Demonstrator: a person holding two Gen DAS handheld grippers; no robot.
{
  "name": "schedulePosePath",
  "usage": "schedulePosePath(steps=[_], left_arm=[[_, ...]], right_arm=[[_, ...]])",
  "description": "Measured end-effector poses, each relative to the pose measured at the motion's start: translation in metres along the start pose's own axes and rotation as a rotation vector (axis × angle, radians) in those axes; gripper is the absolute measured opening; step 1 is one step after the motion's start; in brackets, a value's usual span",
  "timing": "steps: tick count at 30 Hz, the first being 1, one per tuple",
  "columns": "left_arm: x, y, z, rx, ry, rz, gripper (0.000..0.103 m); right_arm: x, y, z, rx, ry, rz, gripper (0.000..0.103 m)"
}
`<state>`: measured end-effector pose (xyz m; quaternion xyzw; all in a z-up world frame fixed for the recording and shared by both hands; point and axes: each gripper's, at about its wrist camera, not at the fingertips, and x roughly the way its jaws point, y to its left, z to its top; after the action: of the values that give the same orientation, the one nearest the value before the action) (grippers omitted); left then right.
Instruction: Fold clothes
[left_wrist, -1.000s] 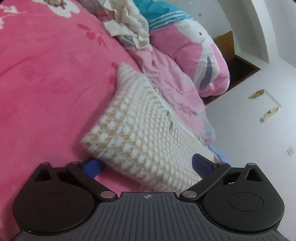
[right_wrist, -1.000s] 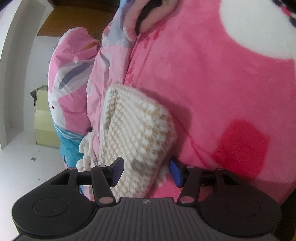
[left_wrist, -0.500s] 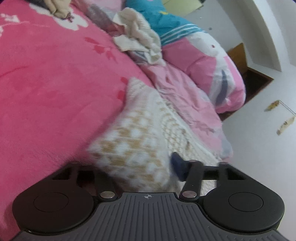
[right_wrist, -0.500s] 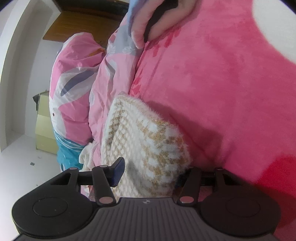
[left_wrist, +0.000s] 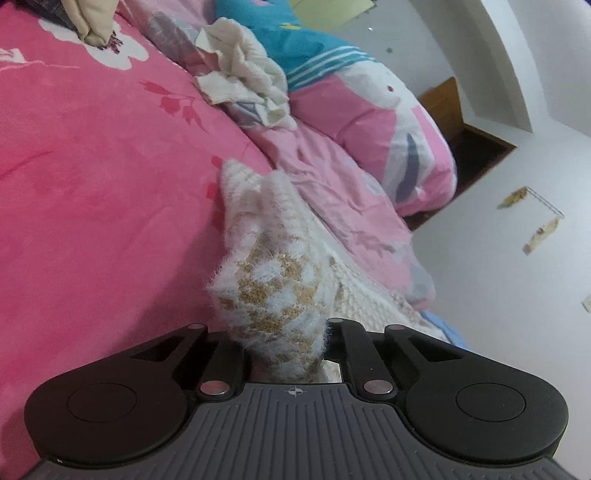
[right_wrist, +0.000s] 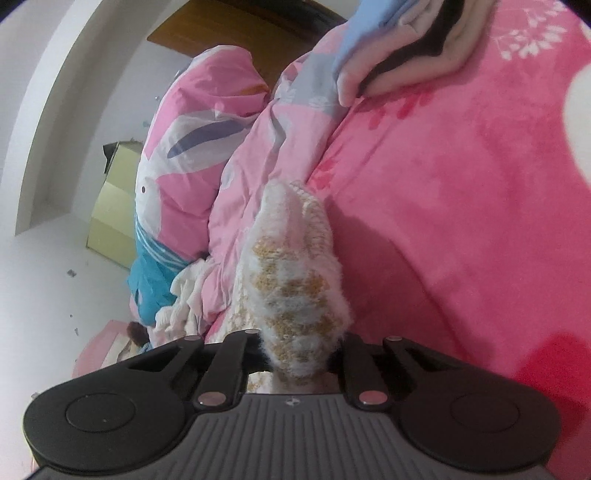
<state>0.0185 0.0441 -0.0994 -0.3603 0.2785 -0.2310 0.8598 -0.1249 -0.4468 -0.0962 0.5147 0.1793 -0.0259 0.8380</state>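
— Where is the garment?

— The fuzzy knit sweater (left_wrist: 273, 288) lies on the pink blanket (left_wrist: 92, 184), beside the quilt (left_wrist: 369, 140). My left gripper (left_wrist: 286, 343) and right gripper (right_wrist: 295, 350) are closing, each pinching its bunched fabric.

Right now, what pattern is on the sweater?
A white-and-tan check, fuzzy knit, on the sweater. It shows best in the left wrist view.
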Motion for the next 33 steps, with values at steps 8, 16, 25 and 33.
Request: schedulePosePath(steps=[8, 16, 25, 33], left_arm=[[-0.046, -0.004, -0.028, 0.053, 0.094, -0.029, 0.007], [-0.042, 0.008, -0.034, 0.05, 0.142, -0.003, 0.021], [-0.076, 0.014, -0.024, 0.142, 0.1, 0.067, 0.055], [-0.105, 0.009, -0.008, 0.221, 0.055, 0.117, 0.073]], right_arm=[[-0.051, -0.008, -0.016, -0.018, 0.022, 0.003, 0.012], [-0.046, -0.045, -0.019, 0.144, 0.078, -0.035, 0.03], [-0.099, -0.063, -0.024, 0.209, -0.012, -0.08, 0.045], [-0.147, -0.059, -0.037, 0.174, -0.122, -0.18, 0.046]])
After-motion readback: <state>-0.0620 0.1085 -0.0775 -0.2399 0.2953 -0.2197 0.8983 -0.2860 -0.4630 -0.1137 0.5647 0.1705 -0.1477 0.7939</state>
